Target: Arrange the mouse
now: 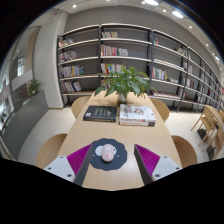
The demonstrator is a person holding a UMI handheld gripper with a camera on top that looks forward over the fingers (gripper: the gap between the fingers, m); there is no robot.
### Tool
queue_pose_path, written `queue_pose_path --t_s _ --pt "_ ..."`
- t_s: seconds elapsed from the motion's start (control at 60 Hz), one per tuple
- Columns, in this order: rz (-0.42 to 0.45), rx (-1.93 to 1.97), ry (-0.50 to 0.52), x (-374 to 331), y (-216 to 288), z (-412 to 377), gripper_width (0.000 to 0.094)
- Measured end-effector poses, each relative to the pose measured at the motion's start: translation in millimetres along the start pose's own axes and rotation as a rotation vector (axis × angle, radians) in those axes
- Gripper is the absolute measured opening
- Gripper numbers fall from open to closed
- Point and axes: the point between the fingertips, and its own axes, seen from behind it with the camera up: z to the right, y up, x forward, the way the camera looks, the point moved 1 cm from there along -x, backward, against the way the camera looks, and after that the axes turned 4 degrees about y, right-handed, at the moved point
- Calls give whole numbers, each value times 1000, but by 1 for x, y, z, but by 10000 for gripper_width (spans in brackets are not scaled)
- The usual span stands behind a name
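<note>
A small white and pink mouse [107,153] rests on a dark round mouse mat [108,156] on the near end of a long wooden table [112,132]. My gripper [112,160] is open, its two pink-padded fingers [78,158] standing wide apart at either side of the mat. The mouse stands between them with clear gaps on both sides and rests on the mat on its own.
Beyond the mat lie a dark book [99,113] and a magazine or book [137,114], with a green potted plant [124,82] behind them. Wooden chairs [185,150] flank the table. Bookshelves [120,60] line the far wall.
</note>
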Motion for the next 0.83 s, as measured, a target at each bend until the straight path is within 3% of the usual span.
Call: queue_pose_path --t_s 0.35,0.833 --pt "16 -12 8 -80 -41 23 826" --pt "-10 10 25 -108 -81 32 824"
